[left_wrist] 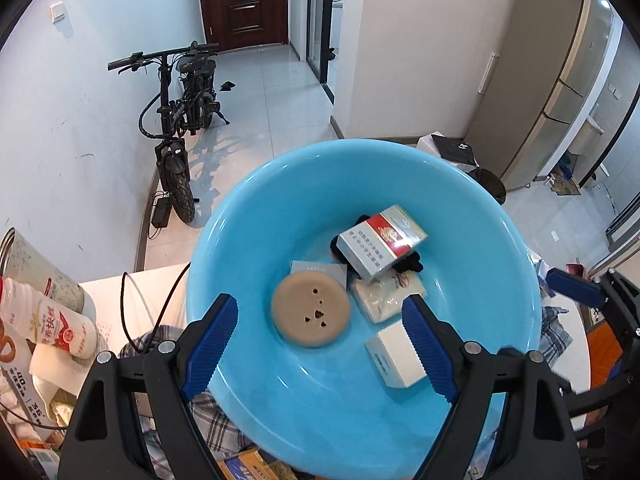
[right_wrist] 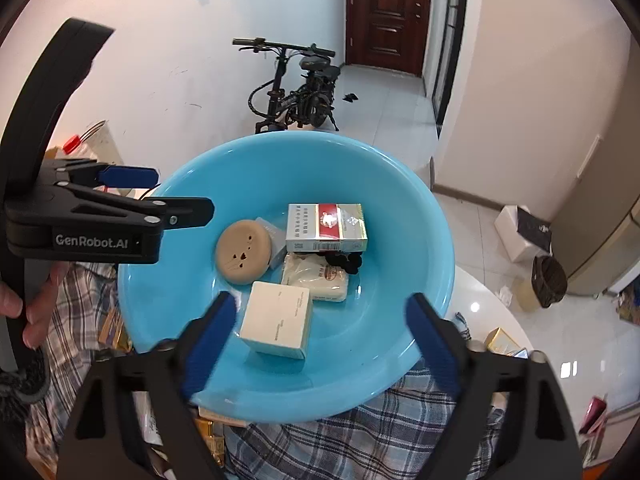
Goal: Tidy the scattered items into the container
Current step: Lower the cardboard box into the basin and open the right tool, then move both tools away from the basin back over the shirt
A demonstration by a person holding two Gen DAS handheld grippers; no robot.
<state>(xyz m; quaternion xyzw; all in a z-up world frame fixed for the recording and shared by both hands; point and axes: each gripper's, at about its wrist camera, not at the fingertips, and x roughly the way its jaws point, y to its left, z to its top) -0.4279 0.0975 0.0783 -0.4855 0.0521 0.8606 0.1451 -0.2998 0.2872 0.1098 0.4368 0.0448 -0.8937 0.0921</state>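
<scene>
A light blue basin [left_wrist: 248,216] [right_wrist: 416,216] sits on a plaid cloth. Inside it lie a tan round disc [left_wrist: 310,312] [right_wrist: 242,254], a red-and-silver cigarette pack [left_wrist: 380,242] [right_wrist: 326,226], a white tissue packet [left_wrist: 384,296] [right_wrist: 316,280], a white box [left_wrist: 394,356] [right_wrist: 278,320], a black item [left_wrist: 410,264] [right_wrist: 348,260] and a small grey-blue card [left_wrist: 320,270]. My left gripper [left_wrist: 320,302] hangs open above the disc, holding nothing. My right gripper [right_wrist: 322,299] stands open over the basin's near side. The white box rests below its fingers, free of the pads.
The plaid cloth [right_wrist: 360,436] covers the round white table [right_wrist: 492,312]. Bottles and a jar [left_wrist: 60,320] stand at the left. Gold boxes [right_wrist: 502,340] lie near the basin. A hand [right_wrist: 36,308] holds the left gripper's handle. Beyond are a bicycle [left_wrist: 180,128] and a bin [right_wrist: 548,280].
</scene>
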